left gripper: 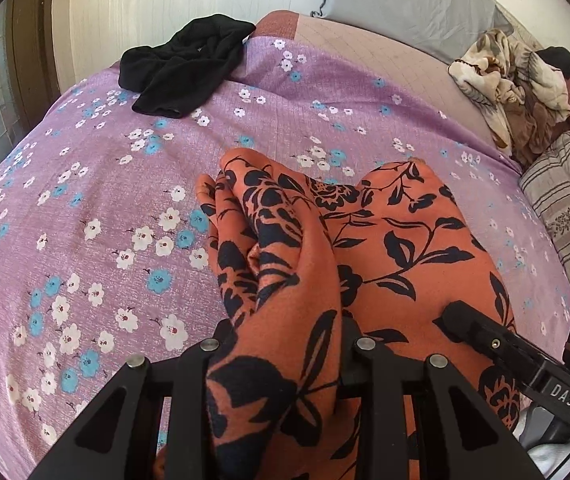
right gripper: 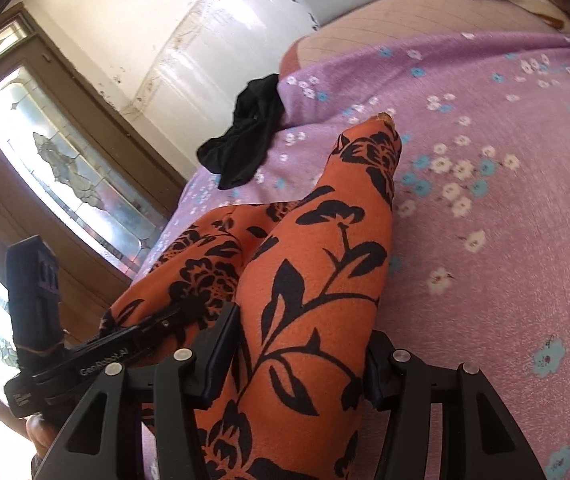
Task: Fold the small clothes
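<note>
Left wrist view: the left gripper (left gripper: 281, 344) clamps the orange cloth (left gripper: 365, 248), which drapes forward over the bed (left gripper: 85, 200). Right wrist view: the right gripper (right gripper: 301, 344) pinches the same cloth (right gripper: 317, 280) between its fingers; a black garment (right gripper: 245, 136) lies at the bed's (right gripper: 505, 240) far edge.

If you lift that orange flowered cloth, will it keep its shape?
Probably not. The orange cloth already bunches into soft folds between the left hand-held gripper and right hand-held gripper, so it is floppy. It looks thin, likely light.

Matt orange printed cloth (left gripper: 385, 240); soft lilac floral bedsheet (left gripper: 105, 200) fabric.
</note>
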### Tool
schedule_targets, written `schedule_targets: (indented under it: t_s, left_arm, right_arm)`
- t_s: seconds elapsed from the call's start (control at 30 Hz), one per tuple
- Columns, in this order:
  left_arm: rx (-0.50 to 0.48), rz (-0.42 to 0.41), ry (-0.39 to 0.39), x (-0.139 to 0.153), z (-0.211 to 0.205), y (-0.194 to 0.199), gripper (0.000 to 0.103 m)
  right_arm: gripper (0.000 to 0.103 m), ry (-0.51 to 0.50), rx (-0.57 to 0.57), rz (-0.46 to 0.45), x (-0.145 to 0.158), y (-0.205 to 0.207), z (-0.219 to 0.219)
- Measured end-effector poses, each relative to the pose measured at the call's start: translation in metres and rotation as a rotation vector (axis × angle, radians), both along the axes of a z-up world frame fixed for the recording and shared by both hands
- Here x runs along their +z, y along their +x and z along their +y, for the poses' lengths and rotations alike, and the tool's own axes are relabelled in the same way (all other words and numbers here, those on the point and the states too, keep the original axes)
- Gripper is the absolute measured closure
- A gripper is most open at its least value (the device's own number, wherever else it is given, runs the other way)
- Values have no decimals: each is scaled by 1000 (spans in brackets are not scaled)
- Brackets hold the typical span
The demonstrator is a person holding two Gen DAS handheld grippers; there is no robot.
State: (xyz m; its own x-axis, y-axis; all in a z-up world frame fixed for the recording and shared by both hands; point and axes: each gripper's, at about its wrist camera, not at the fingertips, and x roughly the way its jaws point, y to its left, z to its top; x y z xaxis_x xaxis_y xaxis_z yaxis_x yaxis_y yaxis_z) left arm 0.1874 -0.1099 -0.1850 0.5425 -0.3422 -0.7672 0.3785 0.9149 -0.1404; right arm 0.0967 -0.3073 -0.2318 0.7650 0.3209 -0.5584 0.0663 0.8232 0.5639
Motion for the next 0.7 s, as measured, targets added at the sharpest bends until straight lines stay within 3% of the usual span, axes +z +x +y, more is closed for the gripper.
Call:
schedule_targets:
  t_s: [0.33, 0.4, 0.47, 0.6, 0.7]
  left_arm:
    - [27, 39, 35, -9, 6, 9, 64]
    - [32, 47, 53, -10, 7, 10, 52]
    - [39, 39, 71, -10, 10, 10, 48]
    - [65, -14, 67, 2, 27, 9, 42]
    - [89, -76, 80, 10, 39, 8, 37]
  right_arm:
    - [47, 42, -51, 126, -25, 18, -9]
    - [43, 76, -62, 146, -28, 19, -13]
    - [41, 109, -68, 165, -28, 20, -17]
    - [37, 91, -107, 221, -10, 18, -23]
    - [37, 35, -179, 125, 19, 6, -32]
